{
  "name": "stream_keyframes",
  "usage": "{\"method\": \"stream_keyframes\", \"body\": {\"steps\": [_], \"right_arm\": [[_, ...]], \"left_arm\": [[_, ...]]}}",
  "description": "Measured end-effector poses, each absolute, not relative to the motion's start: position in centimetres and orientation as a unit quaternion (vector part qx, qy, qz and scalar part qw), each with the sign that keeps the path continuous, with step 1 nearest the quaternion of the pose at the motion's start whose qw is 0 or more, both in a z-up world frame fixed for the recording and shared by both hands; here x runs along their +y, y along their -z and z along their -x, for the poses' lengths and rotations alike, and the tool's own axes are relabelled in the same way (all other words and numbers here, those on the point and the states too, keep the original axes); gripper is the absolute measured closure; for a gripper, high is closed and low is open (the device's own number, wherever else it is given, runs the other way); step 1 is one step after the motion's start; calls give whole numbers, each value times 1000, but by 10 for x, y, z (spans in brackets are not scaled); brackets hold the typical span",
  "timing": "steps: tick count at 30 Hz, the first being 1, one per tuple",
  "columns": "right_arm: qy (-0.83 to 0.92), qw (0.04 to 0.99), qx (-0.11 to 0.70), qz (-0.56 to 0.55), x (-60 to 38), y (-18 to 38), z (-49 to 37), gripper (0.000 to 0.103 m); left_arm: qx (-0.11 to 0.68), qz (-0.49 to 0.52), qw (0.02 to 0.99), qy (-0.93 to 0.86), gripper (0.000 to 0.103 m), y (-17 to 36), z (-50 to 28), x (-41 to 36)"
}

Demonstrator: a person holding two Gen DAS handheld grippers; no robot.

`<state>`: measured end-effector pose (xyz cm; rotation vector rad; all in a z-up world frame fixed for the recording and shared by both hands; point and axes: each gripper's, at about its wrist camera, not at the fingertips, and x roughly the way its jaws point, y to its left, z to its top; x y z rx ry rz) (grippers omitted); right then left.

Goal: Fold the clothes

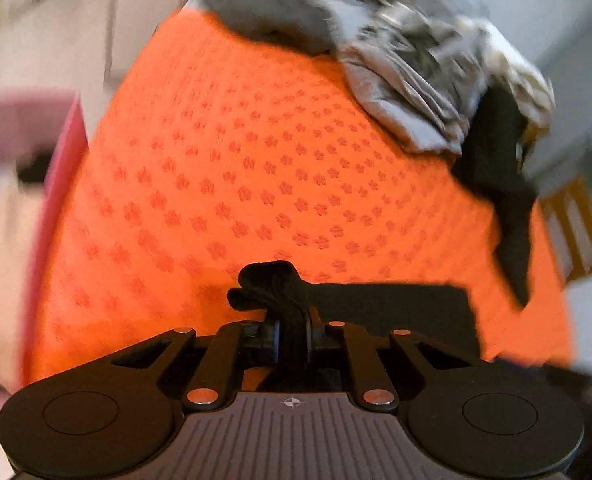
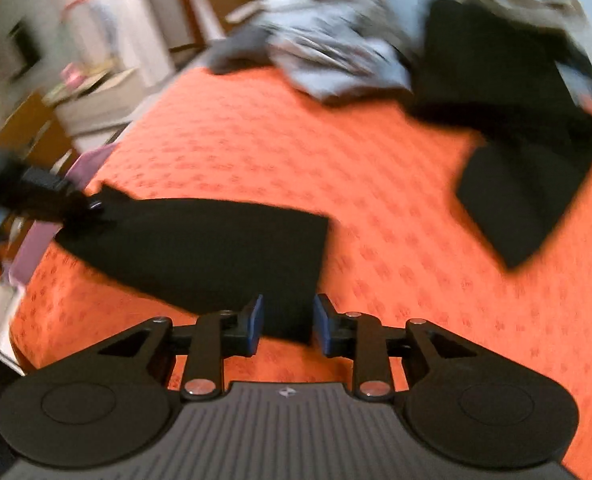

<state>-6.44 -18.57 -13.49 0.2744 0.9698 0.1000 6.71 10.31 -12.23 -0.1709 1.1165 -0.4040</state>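
So the left gripper point(image 1: 292, 334) is clamped tight on a bunched corner of the flat, folded black cloth garment point(image 2: 216, 252), which lies at about 7 o'clock on the orange flower-patterned bedspread point(image 2: 376, 208). The right gripper point(image 2: 288, 322) has its blue pads apart around the cloth's near edge, not pressing. A rumpled grey clothes pile point(image 1: 408, 80) sits at 1 o'clock.

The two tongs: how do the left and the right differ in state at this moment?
The left tongs are shut on a bunched corner of the black cloth; the right tongs stand open, pads apart, pressing nothing. The left pads are hidden by cloth; the right's blue pads show. Both point down at the orange bedspread.
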Motion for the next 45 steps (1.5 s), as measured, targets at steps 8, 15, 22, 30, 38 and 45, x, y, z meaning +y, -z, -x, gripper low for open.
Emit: {"method": "stream_keyframes", "body": {"steps": [8,15,22,30,38,45], "right_arm": [[-79,868,467,-147,-170,145,48,61],[-137,874,459,-86,-147,132,26,55],[-146,860,485,-70,-154,135,6,49],[-210,827,512,-101,-157,135,11,49],[-239,714,574,-323,-176,161,12,49],[-209,552,590,-551,-168,214,10,42]], "left_arm": [[449,-127,856,222,89,112,-38,89],[356,-198,876,260,89,104,-1,88],[321,-168,898,250,89,87,22,89],[463,27,877,122,90,74,-8,124],[541,109,833,47,90,65,-21,135],[596,171,785,-9,90,57,-30,139]]}}
